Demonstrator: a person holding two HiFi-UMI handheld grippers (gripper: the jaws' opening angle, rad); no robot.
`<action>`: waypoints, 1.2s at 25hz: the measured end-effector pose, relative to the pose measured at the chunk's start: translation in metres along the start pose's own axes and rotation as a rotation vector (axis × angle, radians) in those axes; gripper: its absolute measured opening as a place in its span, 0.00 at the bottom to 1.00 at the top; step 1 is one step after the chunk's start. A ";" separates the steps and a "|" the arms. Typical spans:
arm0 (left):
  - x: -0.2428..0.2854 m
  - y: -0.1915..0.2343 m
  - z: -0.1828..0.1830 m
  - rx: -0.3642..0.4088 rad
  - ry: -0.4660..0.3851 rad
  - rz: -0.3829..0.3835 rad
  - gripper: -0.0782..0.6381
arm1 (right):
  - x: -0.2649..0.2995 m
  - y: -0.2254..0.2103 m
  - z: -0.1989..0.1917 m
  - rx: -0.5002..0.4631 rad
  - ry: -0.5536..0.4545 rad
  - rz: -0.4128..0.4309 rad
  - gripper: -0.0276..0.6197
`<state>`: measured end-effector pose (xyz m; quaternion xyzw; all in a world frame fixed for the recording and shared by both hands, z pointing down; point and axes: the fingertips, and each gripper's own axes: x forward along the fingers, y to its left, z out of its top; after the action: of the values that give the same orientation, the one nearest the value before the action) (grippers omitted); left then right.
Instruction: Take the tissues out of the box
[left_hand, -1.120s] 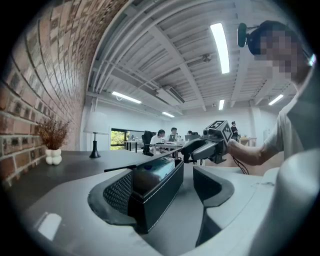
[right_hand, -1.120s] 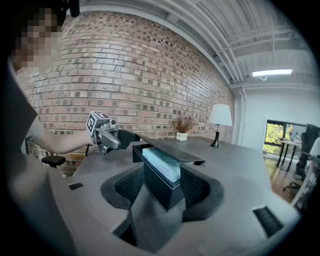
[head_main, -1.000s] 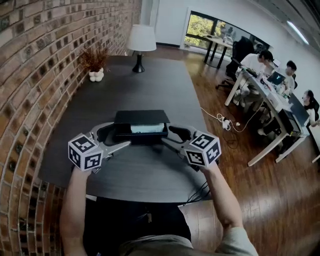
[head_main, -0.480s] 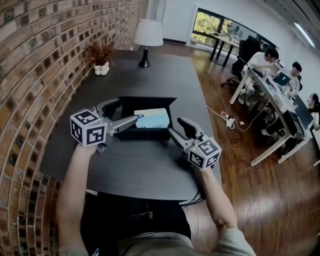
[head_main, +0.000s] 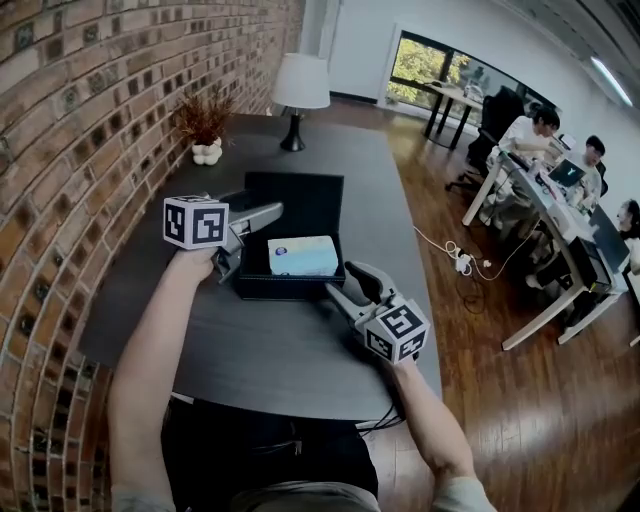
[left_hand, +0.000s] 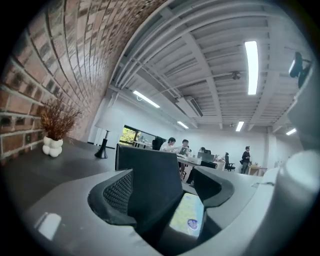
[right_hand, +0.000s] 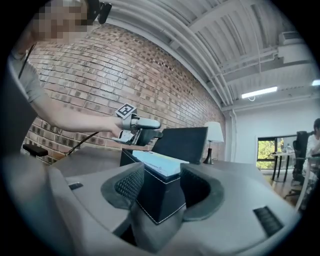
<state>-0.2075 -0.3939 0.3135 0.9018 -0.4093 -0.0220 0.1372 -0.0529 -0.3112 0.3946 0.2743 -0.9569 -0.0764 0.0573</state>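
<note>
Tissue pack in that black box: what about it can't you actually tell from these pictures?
- Print on the tissue pack: too small in the head view; in the left gripper view the raised lid covers all but a strip.
- How many tissues it holds: its outside hides them in every view.
- What lies under it: the box walls and the pack itself hide that.

above tissues (head_main: 302, 255): open | behind: raised lid (head_main: 295, 195) | left: brick wall (head_main: 80, 150) | box (head_main: 285, 287) corner: right hand-held gripper (head_main: 340, 288)

The left hand-held gripper (head_main: 258, 222) has swung the lid (head_main: 300, 195) back (tissue pack (head_main: 302, 256) now uncovered).
</note>
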 end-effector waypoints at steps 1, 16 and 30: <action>0.004 0.006 -0.001 -0.011 0.008 0.011 0.62 | 0.001 0.000 -0.001 0.001 0.001 0.002 0.40; 0.030 0.026 0.000 -0.011 -0.063 0.042 0.62 | 0.004 0.000 0.004 0.168 -0.080 0.003 0.40; -0.089 -0.052 -0.090 0.024 0.112 -0.029 0.66 | 0.001 0.006 -0.021 0.091 0.098 0.014 0.40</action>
<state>-0.2143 -0.2744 0.3800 0.9090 -0.3881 0.0314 0.1490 -0.0535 -0.3093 0.4160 0.2733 -0.9573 -0.0190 0.0919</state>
